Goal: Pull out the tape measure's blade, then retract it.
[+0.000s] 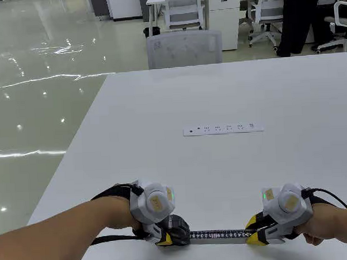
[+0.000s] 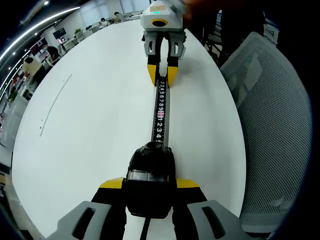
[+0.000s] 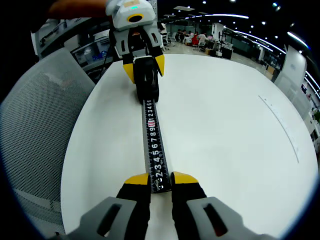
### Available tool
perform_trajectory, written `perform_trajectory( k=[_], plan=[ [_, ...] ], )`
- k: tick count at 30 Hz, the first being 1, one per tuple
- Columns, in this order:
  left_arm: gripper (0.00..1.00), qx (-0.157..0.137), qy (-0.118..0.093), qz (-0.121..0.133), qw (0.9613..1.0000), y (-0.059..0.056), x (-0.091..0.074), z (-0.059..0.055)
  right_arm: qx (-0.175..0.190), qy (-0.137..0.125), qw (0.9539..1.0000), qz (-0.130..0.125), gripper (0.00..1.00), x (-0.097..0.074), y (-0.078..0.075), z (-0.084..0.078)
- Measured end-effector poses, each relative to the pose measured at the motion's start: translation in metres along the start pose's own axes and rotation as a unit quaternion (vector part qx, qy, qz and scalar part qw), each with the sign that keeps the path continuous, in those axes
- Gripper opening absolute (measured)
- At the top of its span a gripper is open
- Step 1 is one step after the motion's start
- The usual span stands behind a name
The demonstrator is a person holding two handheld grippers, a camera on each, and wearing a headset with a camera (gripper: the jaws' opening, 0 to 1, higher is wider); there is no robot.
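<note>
Black tape measure (image 2: 150,182), numbered blade (image 2: 160,107) stretched out flat

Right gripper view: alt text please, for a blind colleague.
The right hand-held gripper pinches the tip of the tape measure's blade, extended across a white table to its black case, held by the left hand-held gripper.

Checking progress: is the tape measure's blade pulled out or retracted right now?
Out: the blade stretches from the case in the left gripper to the right gripper clamping its end.
</note>
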State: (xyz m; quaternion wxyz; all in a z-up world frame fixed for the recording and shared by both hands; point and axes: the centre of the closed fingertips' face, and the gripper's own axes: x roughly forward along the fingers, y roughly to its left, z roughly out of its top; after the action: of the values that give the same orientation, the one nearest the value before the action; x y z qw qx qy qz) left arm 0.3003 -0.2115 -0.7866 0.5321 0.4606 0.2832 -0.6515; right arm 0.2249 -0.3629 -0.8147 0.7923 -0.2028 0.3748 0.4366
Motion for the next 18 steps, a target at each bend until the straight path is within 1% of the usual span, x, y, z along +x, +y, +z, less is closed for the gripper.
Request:
perform_trajectory(
  k=[18],
  plan=[
    [0.32, -0.005, 0.001, 0.002, 1.0000, 0.001, 0.001, 0.000, 0.014, 0.002, 0.9999, -0.005, 0.13, -0.014, -0.002, -0.020]
  ],
)
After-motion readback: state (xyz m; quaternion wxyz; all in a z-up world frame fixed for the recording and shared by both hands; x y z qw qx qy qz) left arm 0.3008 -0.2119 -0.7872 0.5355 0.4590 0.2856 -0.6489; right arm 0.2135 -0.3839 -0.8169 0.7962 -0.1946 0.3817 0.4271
